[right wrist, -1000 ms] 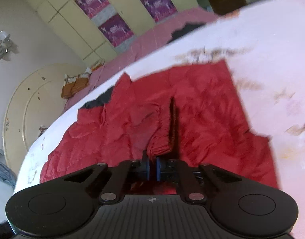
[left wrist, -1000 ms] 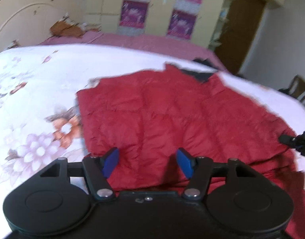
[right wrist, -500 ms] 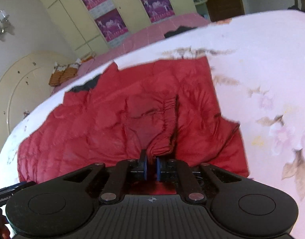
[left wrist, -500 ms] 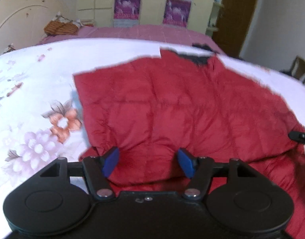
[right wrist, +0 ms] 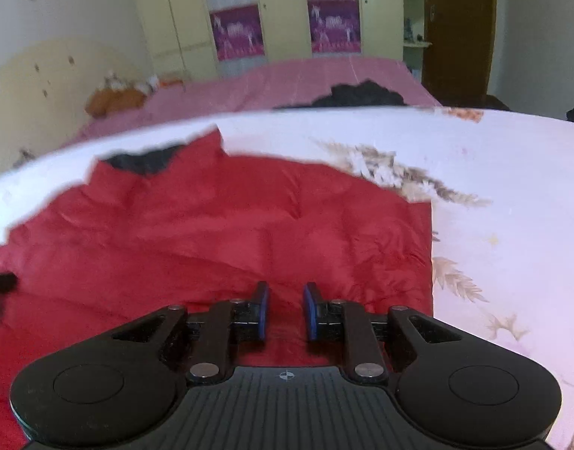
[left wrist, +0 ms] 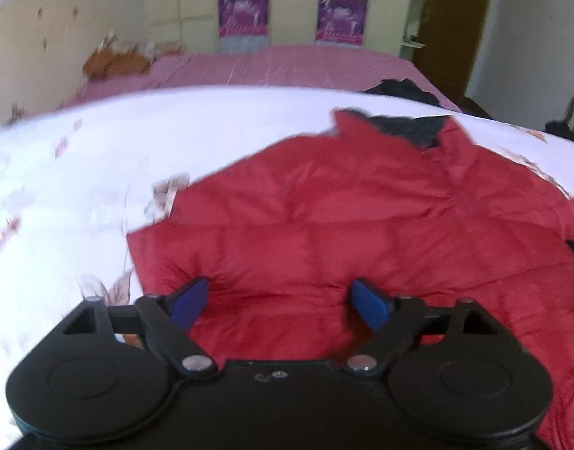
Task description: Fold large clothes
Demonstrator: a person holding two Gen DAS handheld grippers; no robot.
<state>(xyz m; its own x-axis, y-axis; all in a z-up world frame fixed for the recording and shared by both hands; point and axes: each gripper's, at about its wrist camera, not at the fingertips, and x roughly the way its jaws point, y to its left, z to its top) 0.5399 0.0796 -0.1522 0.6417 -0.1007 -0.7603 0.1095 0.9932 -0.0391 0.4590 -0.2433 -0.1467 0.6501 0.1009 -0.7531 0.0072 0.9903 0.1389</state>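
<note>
Garment: red quilted jacket lies spread flat on the bed, padded panels facing up, surface lightly creased.
Collar: dark lining shows at the neck opening, at the end of the jacket toward the far edge of the bed.
Garment edges: in the left wrist view the jacket's left edge ends on the bedsheet; in the right wrist view its right edge runs straight down beside the printed feathers (both views are motion-blurred).
Left tool: left tool hangs over the near part of the jacket, angled downward; its jaws stand wide and are opening, and the blue pads press on nothing, though fabric lies beneath the gap.
Right tool: right tool sits over the near right part of the jacket; its jaws stand at a narrow gap and are closing, with red fabric visible through the gap but not pinched between the pads.
Cross-view: a dark tip of the opposite tool appears at the side border of each view.
Bed: white bedsheet with a faded floral print carries the jacket.
Beyond the bed: a second bed with a pink cover, a dark garment at its near edge.
Back wall: pale yellow wardrobe with purple door panels; brown door to its right.
</note>
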